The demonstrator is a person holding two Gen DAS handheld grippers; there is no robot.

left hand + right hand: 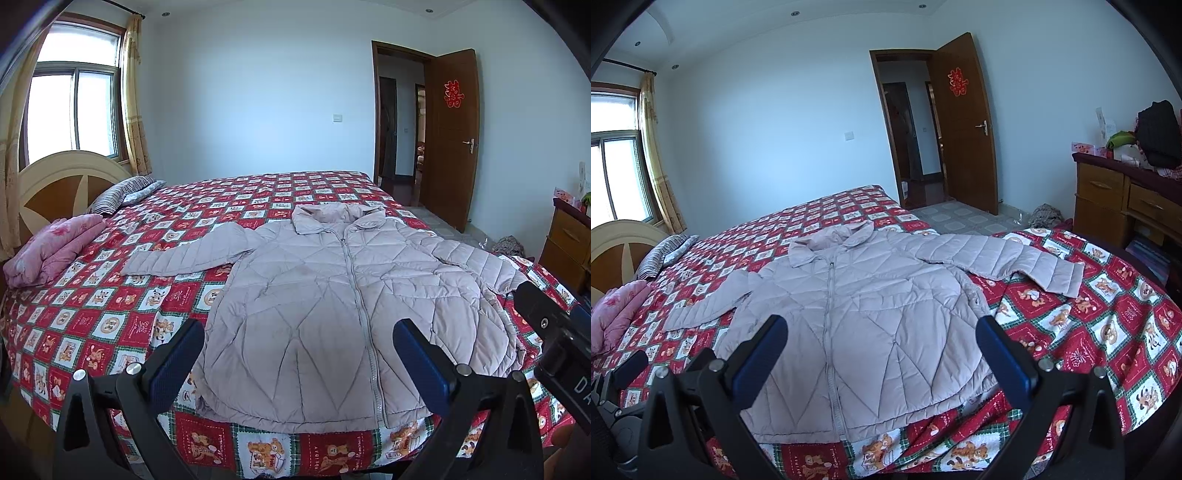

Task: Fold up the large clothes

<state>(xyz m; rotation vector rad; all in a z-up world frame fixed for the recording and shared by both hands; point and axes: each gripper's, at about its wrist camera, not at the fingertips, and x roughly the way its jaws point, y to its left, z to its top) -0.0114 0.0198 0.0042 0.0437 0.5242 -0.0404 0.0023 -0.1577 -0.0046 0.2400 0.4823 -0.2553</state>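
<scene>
A pale pink quilted jacket (314, 302) lies flat and zipped on the bed, collar away from me, both sleeves spread out to the sides. In the right wrist view the same jacket (857, 317) fills the middle, its right sleeve (1008, 266) stretched toward the bed's corner. My left gripper (299, 332) hovers open above the jacket's hem, nothing between its blue pads. My right gripper (881, 328) is also open over the lower front of the jacket, holding nothing. The right gripper's body shows at the left wrist view's right edge (554, 332).
The bed carries a red checked bear-print cover (110, 317). A folded pink quilt (51, 251) and a striped pillow (122, 192) lie near the headboard. A wooden dresser (1123, 199) with clutter stands right of the bed. A brown door (964, 122) stands open beyond.
</scene>
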